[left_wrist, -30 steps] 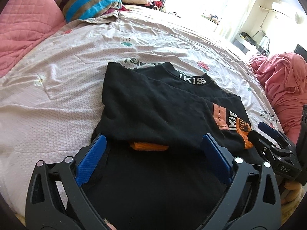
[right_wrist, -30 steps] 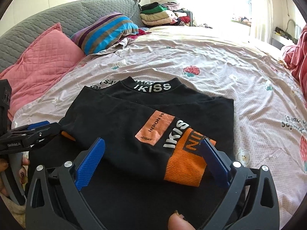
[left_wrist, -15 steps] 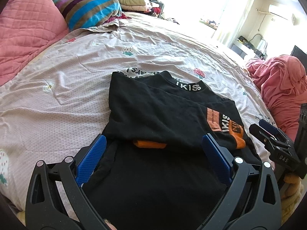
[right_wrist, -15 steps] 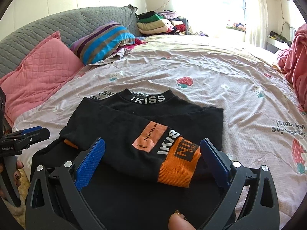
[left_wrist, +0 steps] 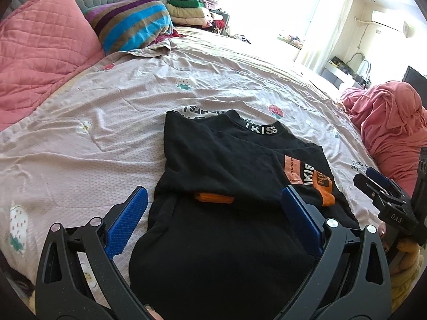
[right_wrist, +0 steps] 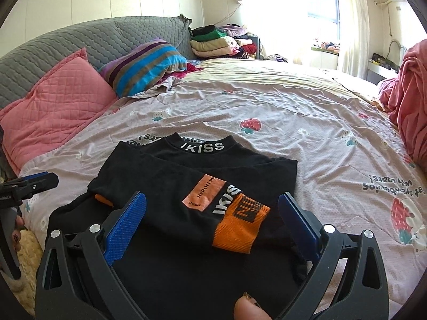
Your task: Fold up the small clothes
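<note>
black top (right_wrist: pixel 170 186) half-folded on bed (right_wrist: pixel 293 122); both claws spread.

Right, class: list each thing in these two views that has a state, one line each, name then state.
black top: lying on the bed, both sleeves folded in across it
left gripper: open, holding nothing
right gripper: open, holding nothing
bedsheet: spread, wrinkled
clothes pile: folded, stacked
</note>
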The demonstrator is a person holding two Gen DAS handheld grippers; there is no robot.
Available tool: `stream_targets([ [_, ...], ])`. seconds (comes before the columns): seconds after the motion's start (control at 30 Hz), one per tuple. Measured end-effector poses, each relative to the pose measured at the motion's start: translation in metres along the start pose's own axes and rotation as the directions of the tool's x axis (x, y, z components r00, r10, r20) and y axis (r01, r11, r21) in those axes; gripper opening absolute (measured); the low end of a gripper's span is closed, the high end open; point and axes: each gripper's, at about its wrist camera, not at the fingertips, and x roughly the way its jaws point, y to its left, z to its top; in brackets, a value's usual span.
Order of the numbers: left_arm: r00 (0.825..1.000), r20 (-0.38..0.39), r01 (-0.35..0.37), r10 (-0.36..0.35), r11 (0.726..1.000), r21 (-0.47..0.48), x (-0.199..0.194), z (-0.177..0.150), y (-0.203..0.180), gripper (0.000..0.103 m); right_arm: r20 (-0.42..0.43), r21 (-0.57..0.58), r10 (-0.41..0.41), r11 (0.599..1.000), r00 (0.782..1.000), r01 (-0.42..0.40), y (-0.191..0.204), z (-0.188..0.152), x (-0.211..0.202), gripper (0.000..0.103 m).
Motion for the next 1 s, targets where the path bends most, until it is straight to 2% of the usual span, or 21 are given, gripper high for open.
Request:
stream_targets([
  [0.43, 0.999, 0.008, -0.034, 0.034, 0.999, -0.003, -0.025, -0.016, 0.010, 0.094, 0.011, 0.002, -0.014, 1.000, 1.000, 0.014, -0.002, -0.008, -0.025, 0.099],
  [1.0, 0.998, -0.009, -0.063, 0.062, 0.996, -0.056, -0.058, -0.044, 0.034, 0.094, -0.004, 0.000, -0.019, 1.000, 1.000, 0.019, -0.002, -0.027, -0.047, 0.099],
])
